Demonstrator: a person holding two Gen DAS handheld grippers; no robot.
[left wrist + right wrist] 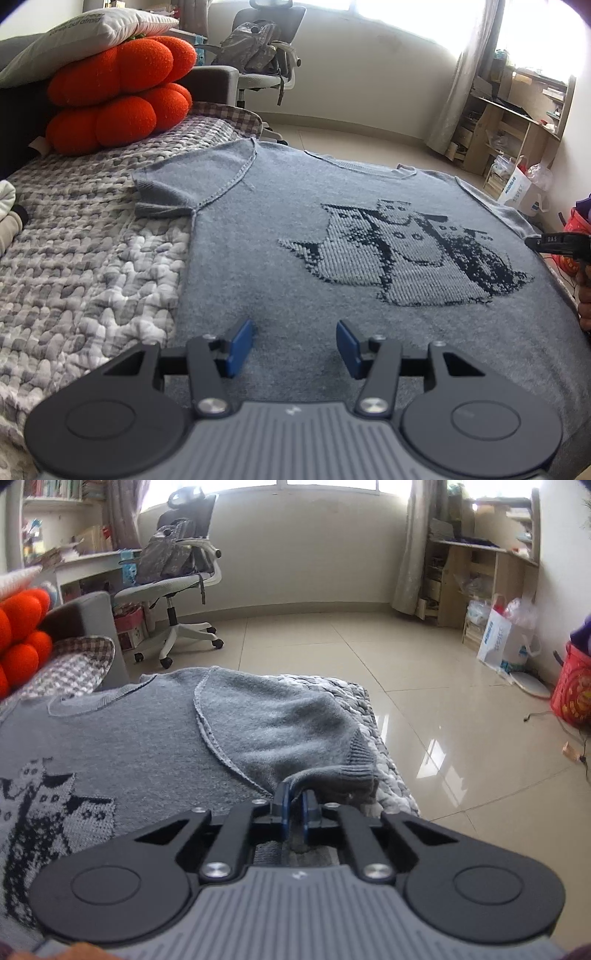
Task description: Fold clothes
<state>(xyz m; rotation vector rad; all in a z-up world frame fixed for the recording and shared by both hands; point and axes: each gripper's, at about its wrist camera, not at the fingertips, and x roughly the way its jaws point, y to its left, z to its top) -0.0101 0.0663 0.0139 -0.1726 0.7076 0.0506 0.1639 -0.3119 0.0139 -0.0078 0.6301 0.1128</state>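
Lying flat on a quilted grey-and-white bed cover (85, 236), a grey sweater (280, 206) is spread front-up, its knitted cat motif (402, 254) seen toward 2 o'clock in the left wrist view; one short sleeve (166, 188) is folded inward at 10 o'clock; the left gripper (294, 345) is held over the lower body of the sweater, its blue-padded jaws apart and nothing between them; the right gripper (294, 808) is closed with its jaws pinched on the other sleeve (295, 723), at the hem, near the edge of the bed; orange cushions (118, 96) are stacked at 10 o'clock, and an office chair (181, 576) is seen at 11 o'clock on the tiled floor (424, 686).
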